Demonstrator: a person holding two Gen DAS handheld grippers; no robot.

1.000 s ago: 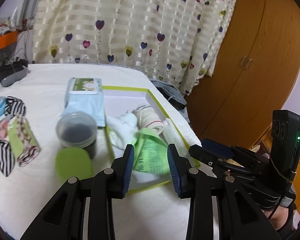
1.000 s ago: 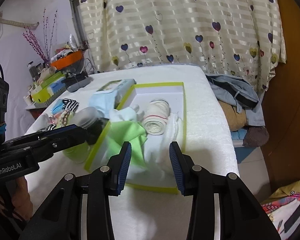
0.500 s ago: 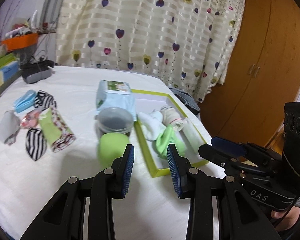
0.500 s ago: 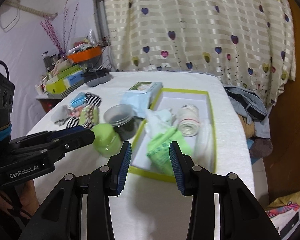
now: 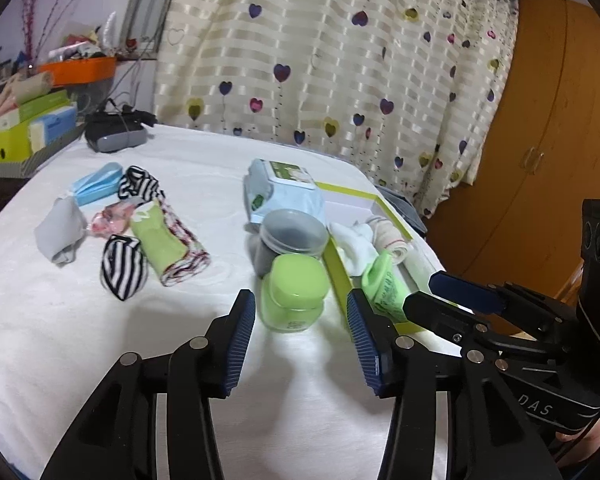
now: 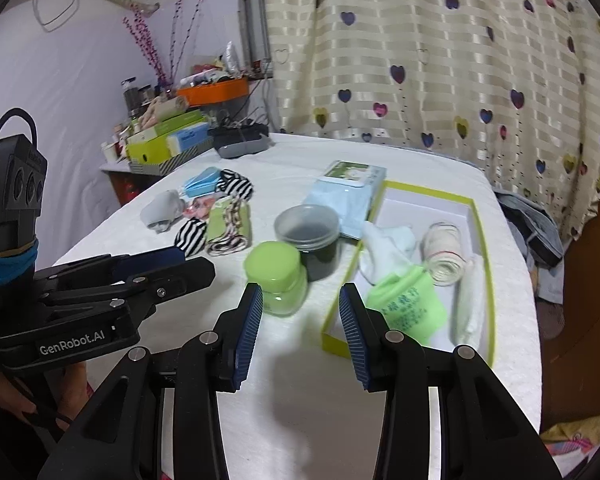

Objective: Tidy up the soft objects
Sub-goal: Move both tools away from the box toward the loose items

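White cloth covers the table (image 5: 80, 328), and both hand-held grippers hover above its near edge, angled downward. The left gripper (image 5: 300, 312) has its jaws opening at this moment; nothing is between the pads, although the green jar (image 5: 294, 294) stands on the cloth just beyond the fingertips. The right gripper (image 6: 300, 308) holds its jaws partly apart with nothing gripped; bare cloth shows through the gap. Directly behind the green jar stands a dark jar with a clear lid (image 5: 292, 238), the two touching or nearly so. A pale blue wipes pack (image 5: 280, 194) lies behind the dark jar, against the left wall of the yellow-rimmed box (image 6: 482, 240). Inside the box are a green cloth pouch (image 6: 406, 304) at the near end, a white sock (image 6: 384, 252) behind it, a rolled white cloth with a red stripe (image 6: 444, 256) beside the sock, and a folded white item (image 6: 470, 300) along the right wall. Soft objects not yet boxed lie in a cluster on the left part of the table, well apart from the box: a grey sock (image 5: 60, 232), a blue face mask (image 5: 96, 184), two black-and-white striped pieces (image 5: 124, 268), a pink piece (image 5: 114, 216), and a green roll with patterned trim (image 5: 168, 244). A hand (image 6: 8, 396) grips the left gripper's handle.
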